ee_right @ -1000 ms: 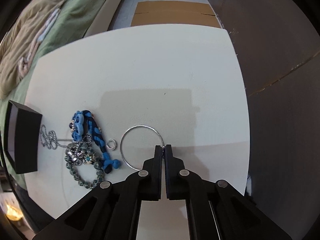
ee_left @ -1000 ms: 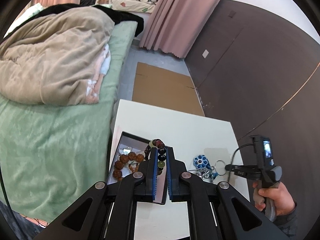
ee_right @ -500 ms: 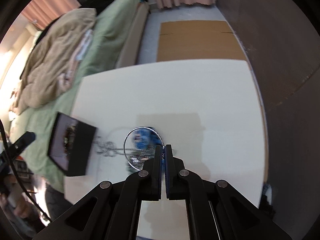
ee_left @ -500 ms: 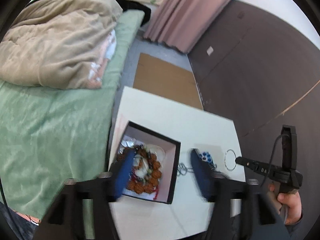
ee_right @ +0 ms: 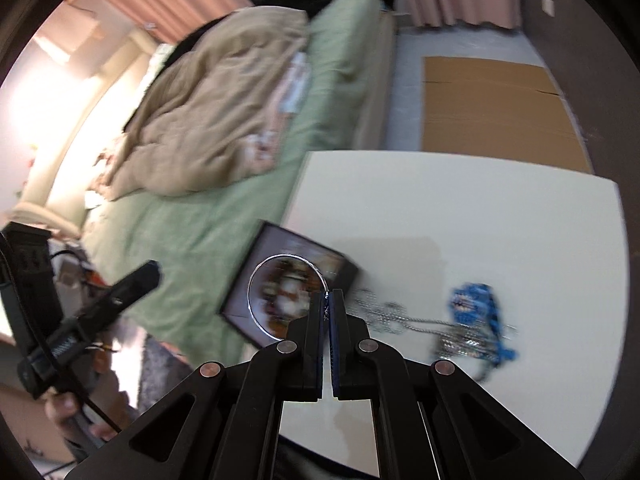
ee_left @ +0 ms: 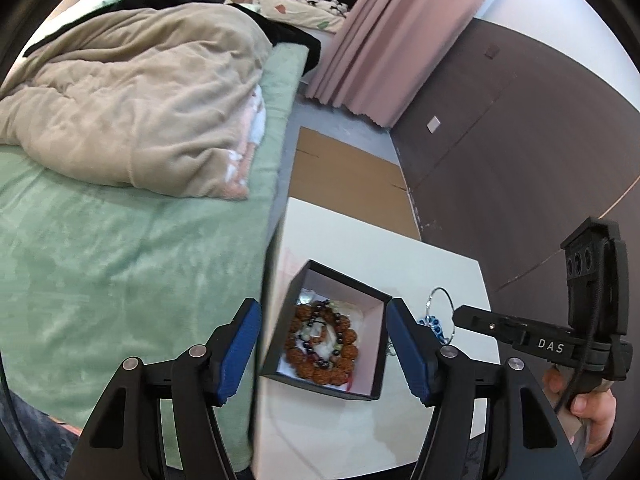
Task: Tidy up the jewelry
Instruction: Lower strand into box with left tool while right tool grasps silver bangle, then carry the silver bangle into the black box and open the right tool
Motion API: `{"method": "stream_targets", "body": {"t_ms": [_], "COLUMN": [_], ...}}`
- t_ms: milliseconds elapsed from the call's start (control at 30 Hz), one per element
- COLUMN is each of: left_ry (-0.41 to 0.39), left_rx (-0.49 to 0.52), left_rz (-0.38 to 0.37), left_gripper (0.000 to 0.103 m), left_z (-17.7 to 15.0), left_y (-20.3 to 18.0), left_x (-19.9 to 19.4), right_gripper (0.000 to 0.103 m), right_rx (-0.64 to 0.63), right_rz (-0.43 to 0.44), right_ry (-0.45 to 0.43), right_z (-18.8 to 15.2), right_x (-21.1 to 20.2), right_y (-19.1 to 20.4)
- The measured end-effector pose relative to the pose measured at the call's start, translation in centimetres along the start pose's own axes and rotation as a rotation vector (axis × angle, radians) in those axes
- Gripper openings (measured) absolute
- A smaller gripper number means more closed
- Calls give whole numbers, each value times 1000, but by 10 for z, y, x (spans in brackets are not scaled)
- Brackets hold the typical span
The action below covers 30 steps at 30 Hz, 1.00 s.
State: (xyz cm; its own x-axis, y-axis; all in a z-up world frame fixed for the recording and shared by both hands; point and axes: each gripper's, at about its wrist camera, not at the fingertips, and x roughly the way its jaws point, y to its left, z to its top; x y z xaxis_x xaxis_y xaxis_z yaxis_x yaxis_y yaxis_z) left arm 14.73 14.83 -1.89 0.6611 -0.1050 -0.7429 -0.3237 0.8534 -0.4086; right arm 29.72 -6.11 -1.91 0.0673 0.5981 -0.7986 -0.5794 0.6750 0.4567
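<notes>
A black jewelry box (ee_left: 384, 364) with a pale lining sits at the left edge of the white table (ee_left: 400, 248). It holds brown bead bracelets (ee_left: 320, 344). My left gripper (ee_left: 324, 348) is open and empty, raised above the box. My right gripper (ee_right: 328, 300) is shut on a thin silver bangle (ee_right: 256, 280) and holds it in the air over the box (ee_right: 344, 272). The bangle also shows in the left wrist view (ee_left: 440, 300). A blue braided bracelet (ee_right: 476, 300) and silver chains (ee_right: 384, 316) lie on the table to the right.
A bed with a green cover (ee_left: 120, 264) and a beige blanket (ee_left: 132, 112) stands against the table's left side. Flat cardboard (ee_left: 344, 184) lies on the floor beyond the table. A dark wall (ee_left: 520, 152) runs along the right.
My left gripper opened, dropped the dark bead bracelet into the box and rose. My right gripper lifted the silver bangle off the table and carried it left toward the box.
</notes>
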Motion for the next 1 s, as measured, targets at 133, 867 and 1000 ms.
{"method": "stream_targets", "body": {"t_ms": [133, 867, 1000], "left_ry": [-12, 88, 114], "left_rx": [-8, 151, 213], "left_rz": [10, -72, -70], "left_gripper": [66, 67, 67], "left_z": [1, -22, -31], "left_y": [6, -81, -106], "left_x": [-9, 37, 51], "right_gripper": [31, 71, 71], "right_rx": [-16, 197, 239], "right_rz": [101, 11, 26], "right_ry": [-4, -143, -180], "right_z": [5, -54, -67], "right_x": [8, -61, -67], "right_y": [19, -102, -122]}}
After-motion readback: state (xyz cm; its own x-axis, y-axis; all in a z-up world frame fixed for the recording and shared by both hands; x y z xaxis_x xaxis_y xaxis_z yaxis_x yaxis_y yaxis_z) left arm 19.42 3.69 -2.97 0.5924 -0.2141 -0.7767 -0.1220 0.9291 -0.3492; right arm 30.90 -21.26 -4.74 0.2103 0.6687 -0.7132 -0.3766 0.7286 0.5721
